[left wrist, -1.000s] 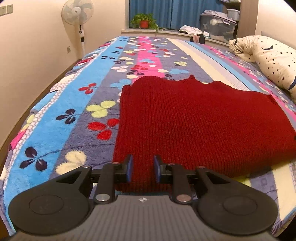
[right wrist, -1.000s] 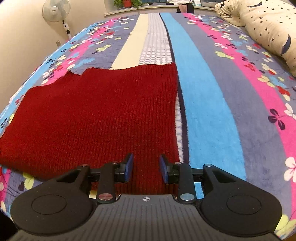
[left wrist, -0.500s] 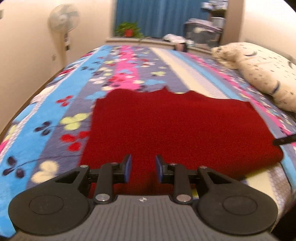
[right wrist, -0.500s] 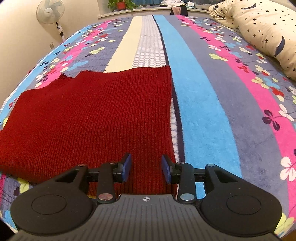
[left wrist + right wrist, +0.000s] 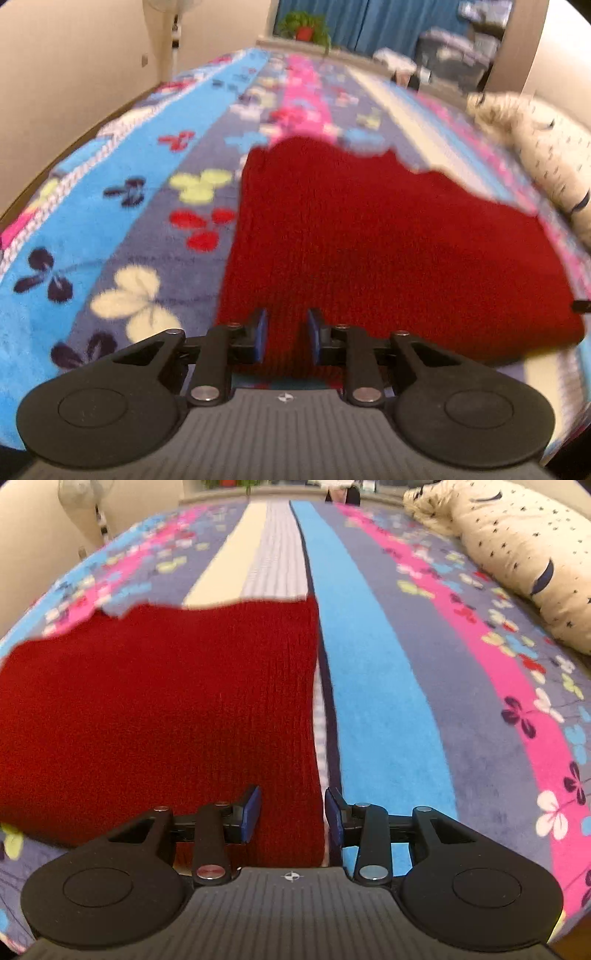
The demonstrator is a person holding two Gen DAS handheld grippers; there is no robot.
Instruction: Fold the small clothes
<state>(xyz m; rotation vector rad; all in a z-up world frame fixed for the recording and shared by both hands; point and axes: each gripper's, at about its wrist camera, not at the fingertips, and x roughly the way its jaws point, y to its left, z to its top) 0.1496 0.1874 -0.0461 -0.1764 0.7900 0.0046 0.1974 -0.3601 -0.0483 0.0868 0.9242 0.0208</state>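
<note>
A dark red knitted garment lies flat on the striped floral bedspread; it also shows in the right wrist view. My left gripper is open, its blue-padded fingers over the garment's near left corner. My right gripper is open over the garment's near right corner, its right finger just past the garment's right edge. Neither gripper holds the cloth. The garment's nearest hem is hidden behind the gripper bodies.
A cream star-print pillow lies along the bed's right side, also in the left wrist view. A standing fan, a potted plant and blue curtains stand beyond the bed's far end. A wall runs along the left.
Both grippers have moved closer over the garment's near corners. The left view has swung and blurred. The right jaws have opened a little wider.
</note>
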